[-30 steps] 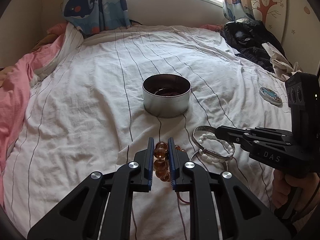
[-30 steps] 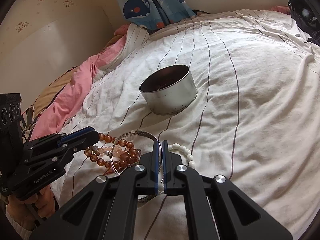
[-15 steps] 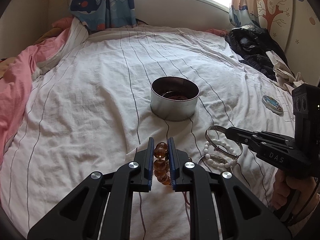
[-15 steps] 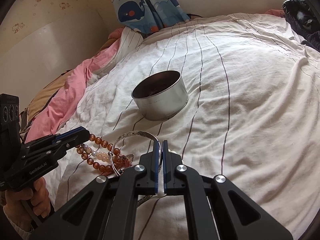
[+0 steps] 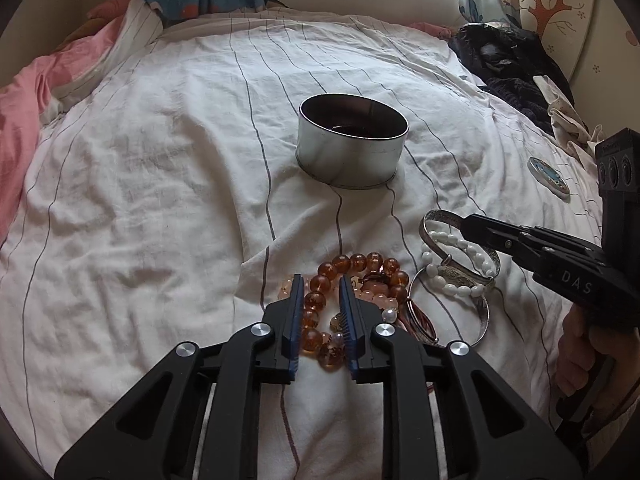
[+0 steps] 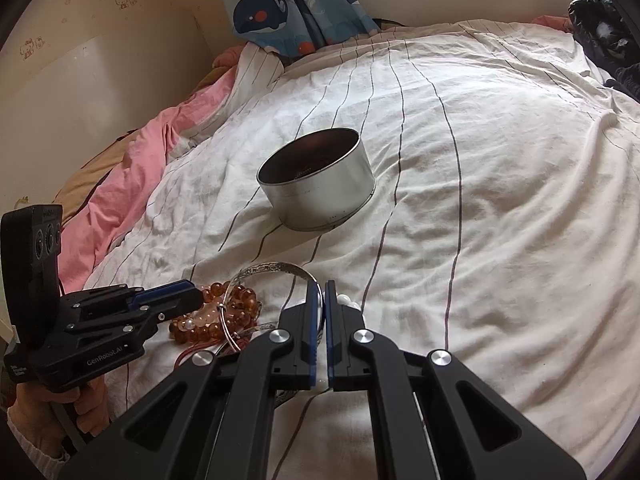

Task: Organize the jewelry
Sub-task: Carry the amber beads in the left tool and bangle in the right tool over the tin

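A round metal tin [image 5: 352, 148] stands open on the white striped bedsheet, also in the right wrist view [image 6: 318, 180]. A pile of jewelry lies in front of it. My left gripper [image 5: 319, 280] is open, its jaws astride the amber bead bracelet [image 5: 352, 264], which lies on the sheet. My right gripper [image 6: 319, 286] is shut on a silver bangle [image 6: 272, 270]; from the left wrist view it pinches the bangle [image 5: 440, 216] beside a white bead bracelet [image 5: 452, 240].
A pink quilt [image 5: 24, 112] lies along the left side. Dark clothes [image 5: 504, 64] are heaped at the far right. A small round compact [image 5: 548, 178] lies on the sheet at right. Whale-print curtains [image 6: 288, 4] hang behind the bed.
My left gripper has opened and let go of the amber bead bracelet, which now lies on the sheet. It also lowered toward the pile. My right gripper stays shut on the bangle.
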